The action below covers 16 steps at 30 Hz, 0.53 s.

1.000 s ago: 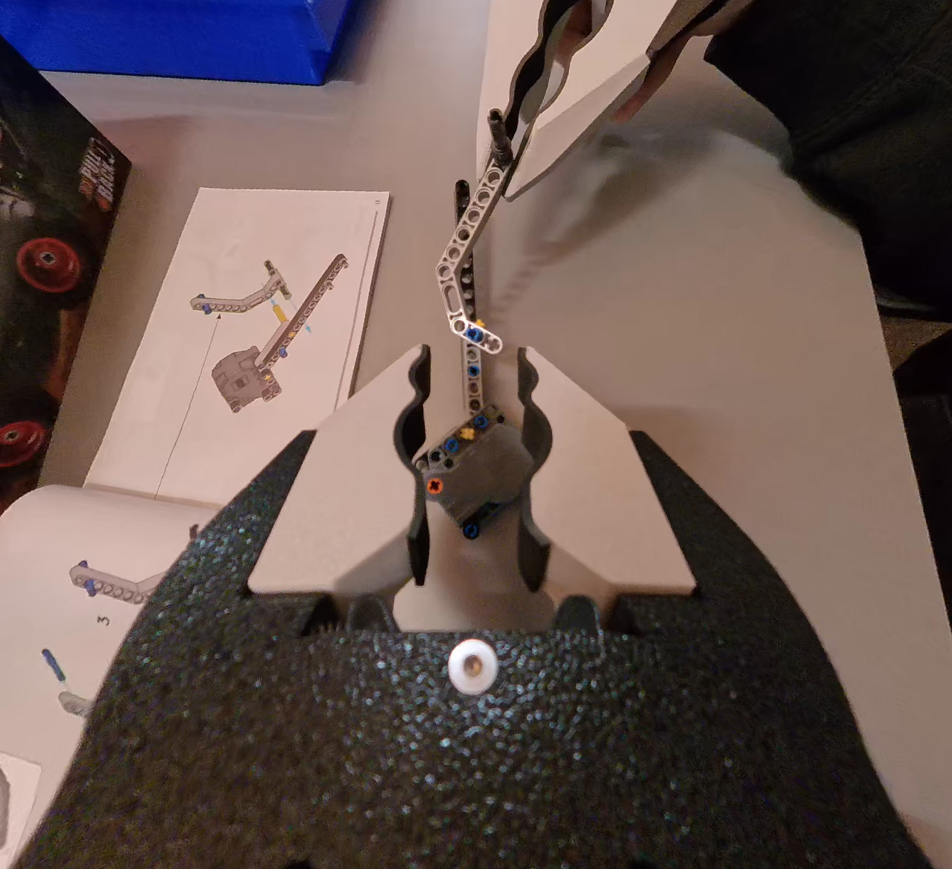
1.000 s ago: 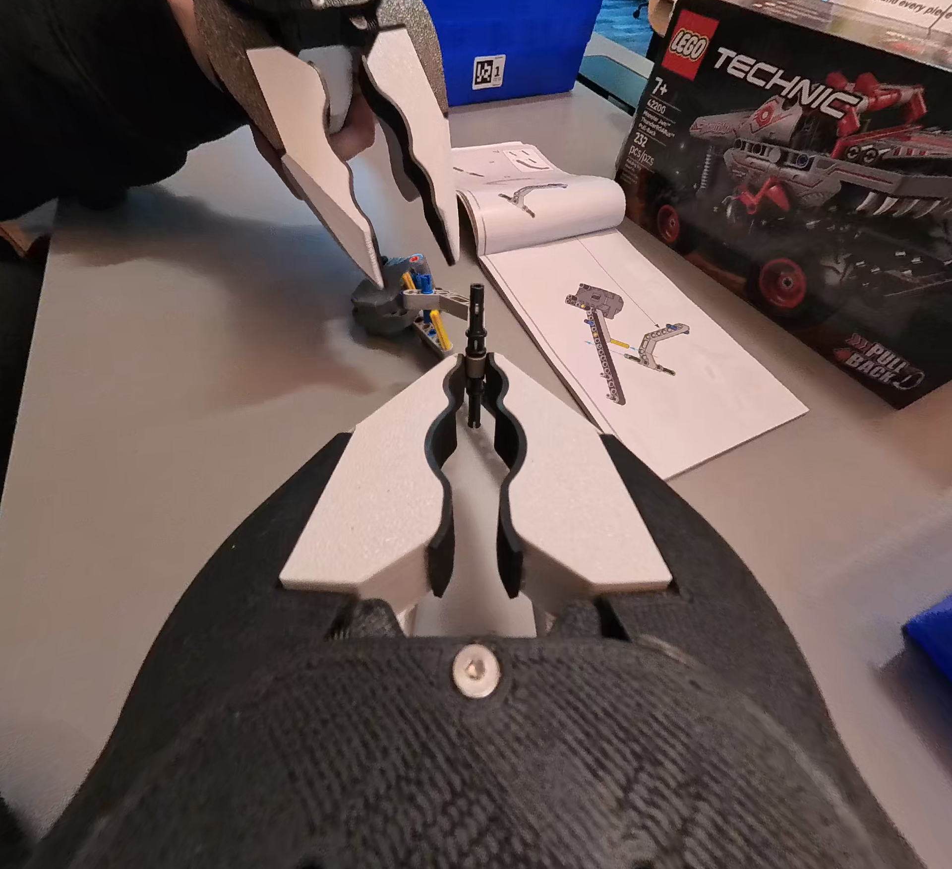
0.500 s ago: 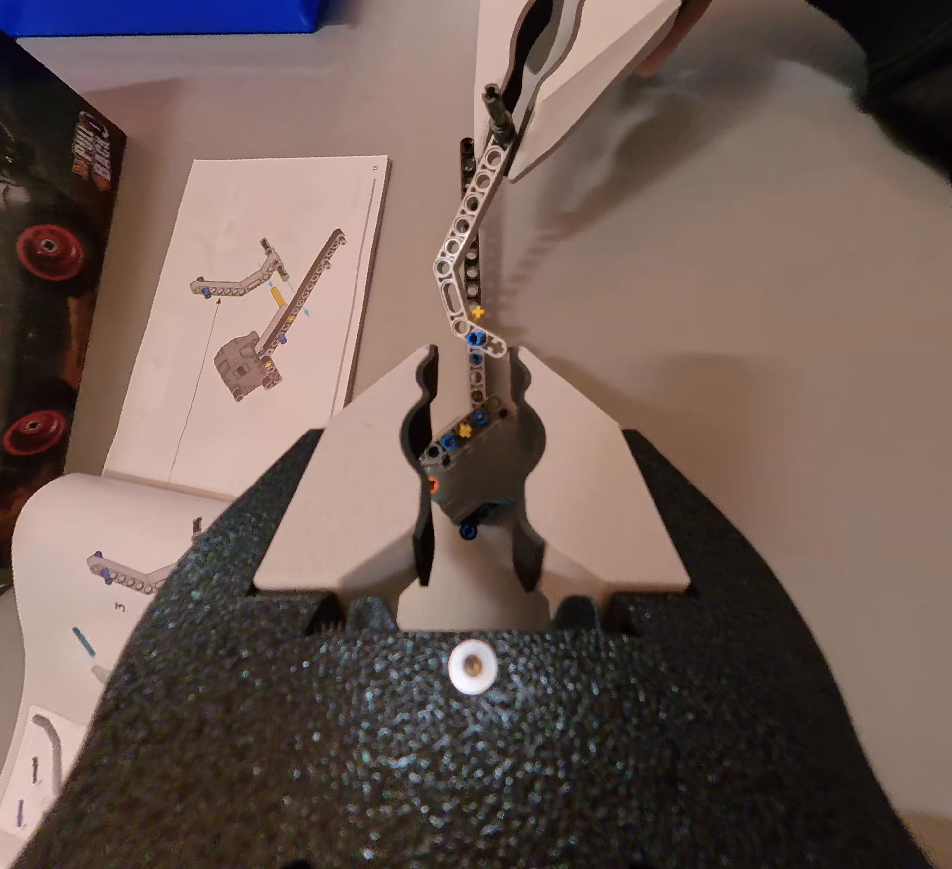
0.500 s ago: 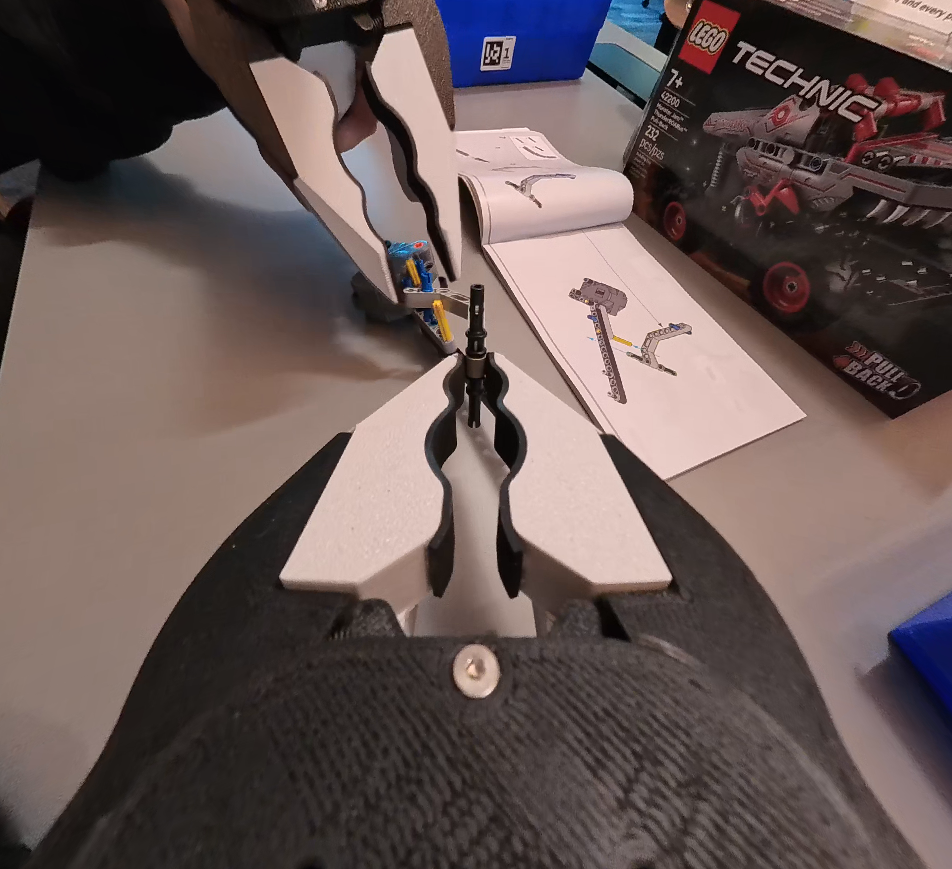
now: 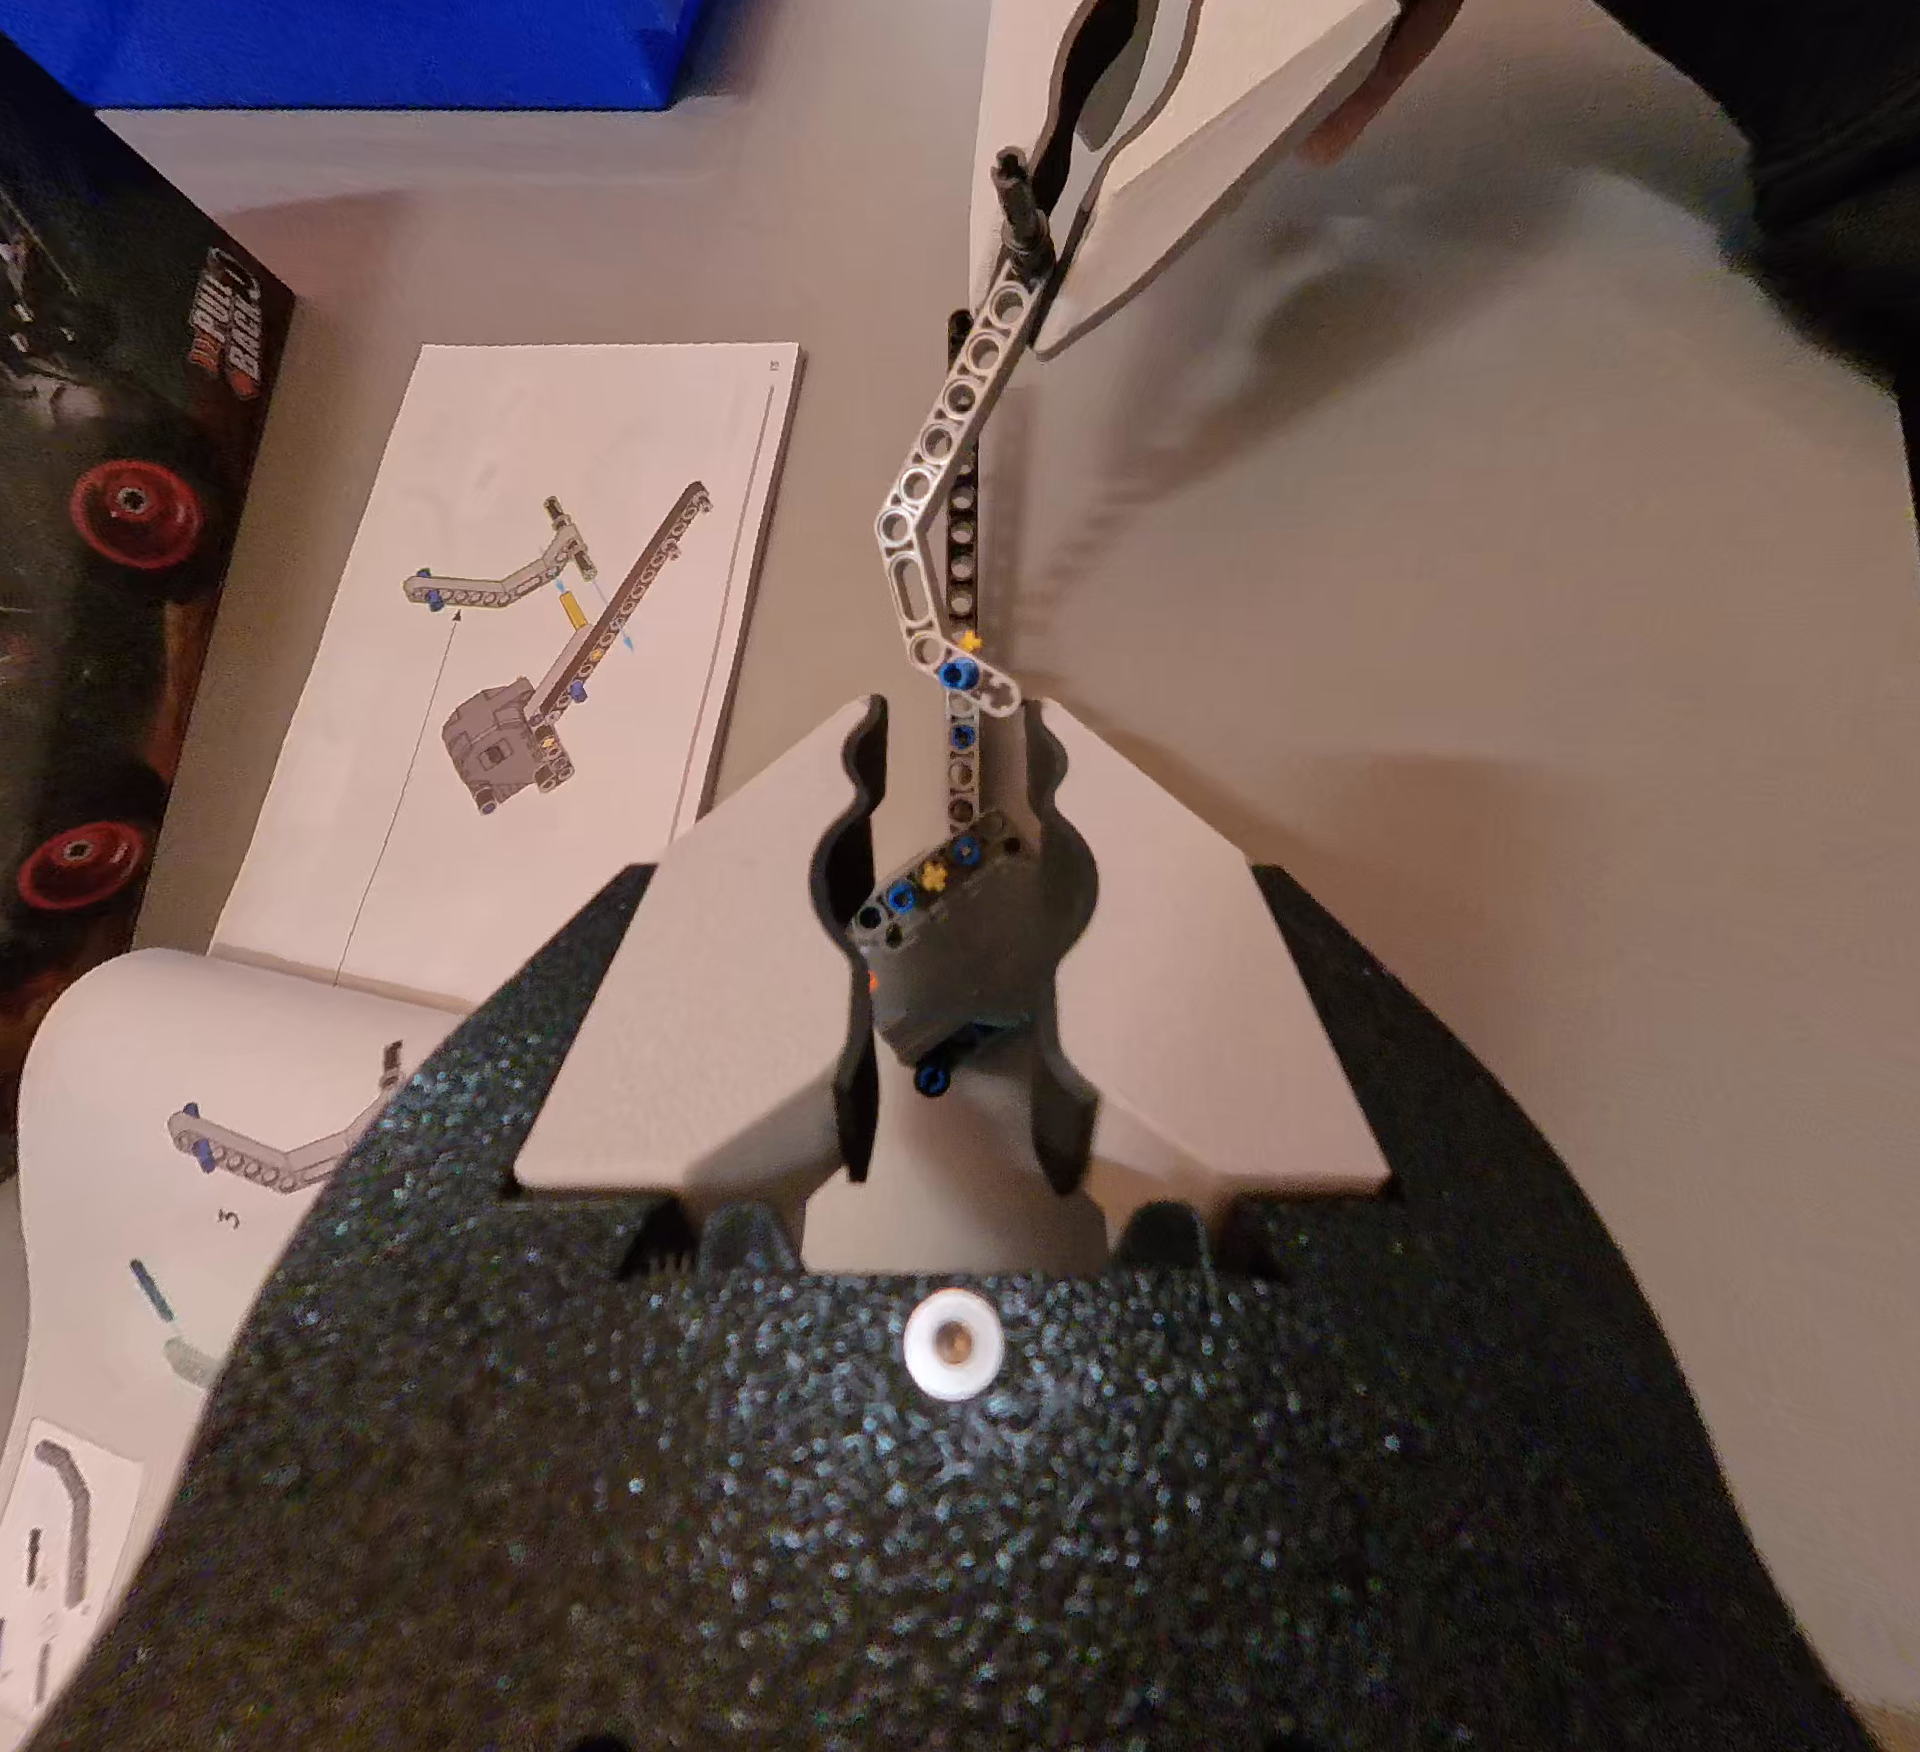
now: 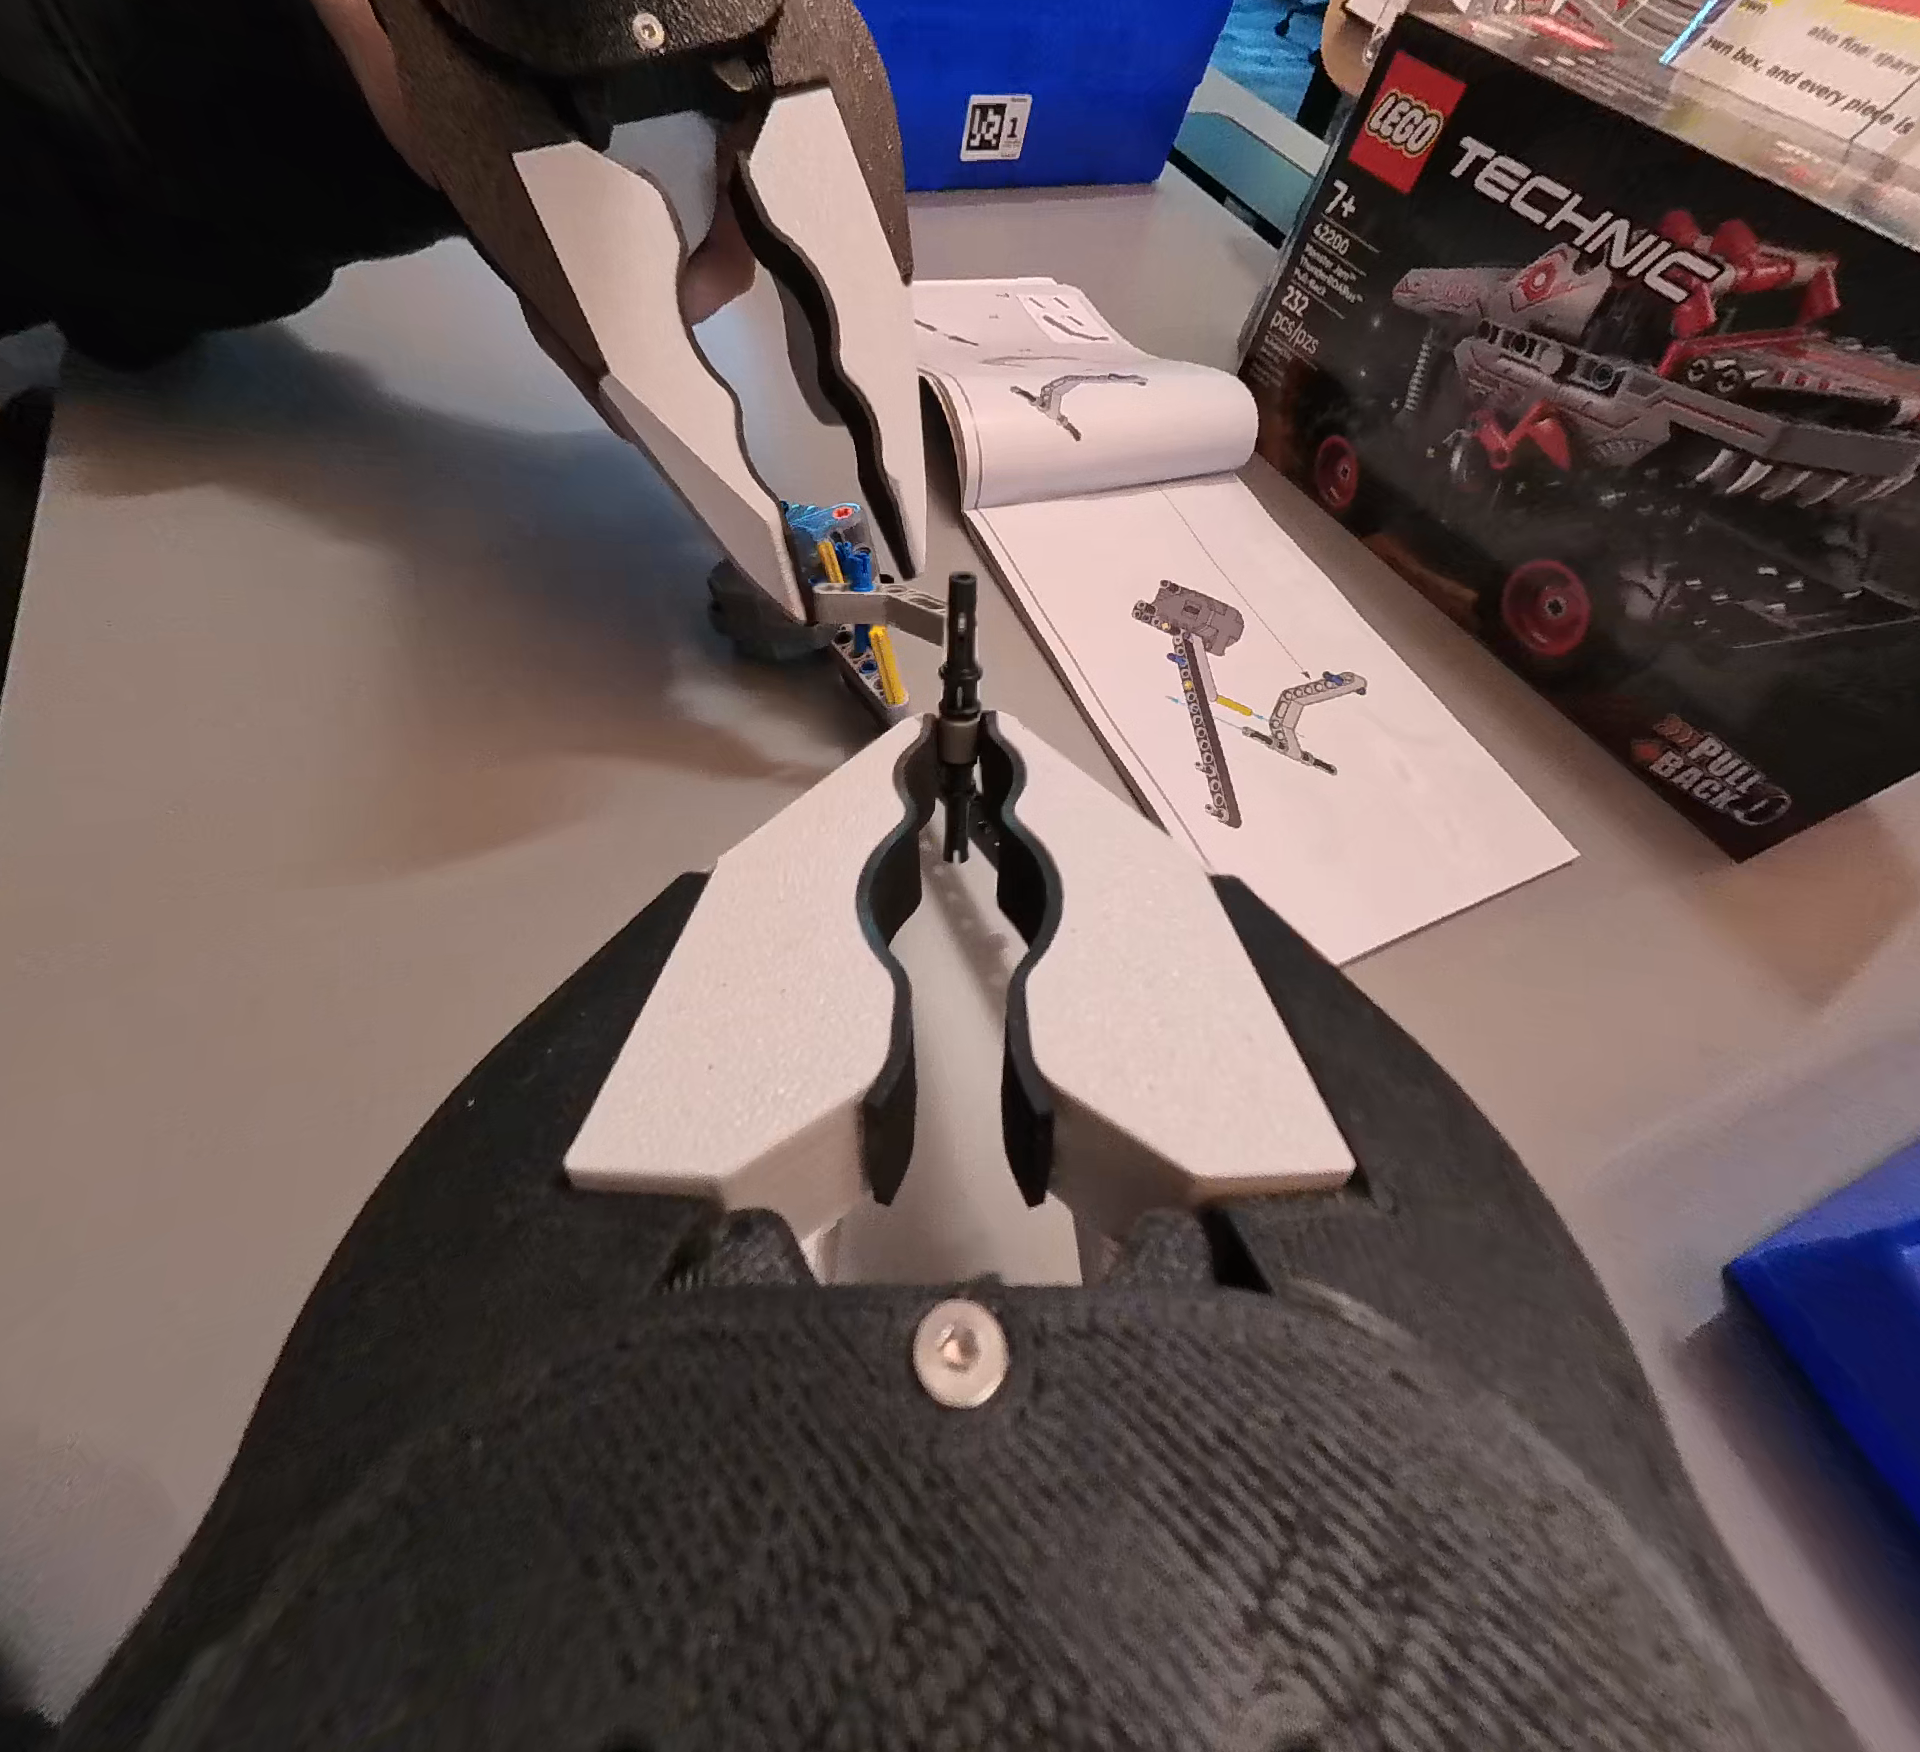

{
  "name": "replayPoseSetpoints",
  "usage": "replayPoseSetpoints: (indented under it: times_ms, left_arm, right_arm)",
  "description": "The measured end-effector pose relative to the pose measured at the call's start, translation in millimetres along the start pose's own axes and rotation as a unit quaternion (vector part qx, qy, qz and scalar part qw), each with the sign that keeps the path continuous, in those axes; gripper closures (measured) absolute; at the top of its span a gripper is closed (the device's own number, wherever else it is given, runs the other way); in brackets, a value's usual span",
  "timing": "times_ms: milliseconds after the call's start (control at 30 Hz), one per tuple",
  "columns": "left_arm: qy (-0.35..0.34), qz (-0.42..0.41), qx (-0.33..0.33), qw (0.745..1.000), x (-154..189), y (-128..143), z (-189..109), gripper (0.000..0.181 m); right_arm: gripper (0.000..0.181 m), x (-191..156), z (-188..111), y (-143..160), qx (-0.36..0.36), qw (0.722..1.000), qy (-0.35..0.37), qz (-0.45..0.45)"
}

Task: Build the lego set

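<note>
Joining the bent grey beam [image 5: 935,497] to the motor block [image 5: 956,933] was the step; the left gripper [image 5: 956,871] clamped that block at table centre, the right gripper [image 6: 956,767] pinched the black pin [image 6: 958,663] at the beam's twelve o'clock end. Next, pressing the beam home would need alignment.

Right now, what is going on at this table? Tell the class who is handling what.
A person is building a Lego model with two hand-held grippers. The left gripper is closed around the dark grey motor block, which rests on the table. The right gripper grips a black axle pin at the far end of the bent light grey beam, whose other end sits on the block's long beam. The open instruction booklet and the set's box lie alongside.
</note>
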<state>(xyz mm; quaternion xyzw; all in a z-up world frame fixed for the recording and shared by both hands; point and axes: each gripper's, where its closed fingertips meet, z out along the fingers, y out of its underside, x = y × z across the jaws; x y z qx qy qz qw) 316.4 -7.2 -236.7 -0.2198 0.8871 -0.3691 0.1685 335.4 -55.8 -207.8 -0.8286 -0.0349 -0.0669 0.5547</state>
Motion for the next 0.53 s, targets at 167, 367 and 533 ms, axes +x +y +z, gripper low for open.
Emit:
replayPoseSetpoints:
  times_ms: [167,367,533]
  left_arm:
    - [-0.007,-0.017,0.006,1.000,0.2,-2.0,1.4,0.160]
    - [-0.018,-0.059,0.003,0.998,-1.7,-2.9,4.0,0.165]
    - [-0.032,-0.087,-0.006,0.996,-2.4,-0.3,7.0,0.168]
  right_arm:
    - [0.177,0.7,1.4,-2.0,0.002,1.000,0.004,-0.006]
    - [0.177,1.5,3.8,-1.3,0.012,1.000,0.003,-0.006]
    - [0.177,1.7,5.8,11.2,-0.018,1.000,0.004,-0.011]
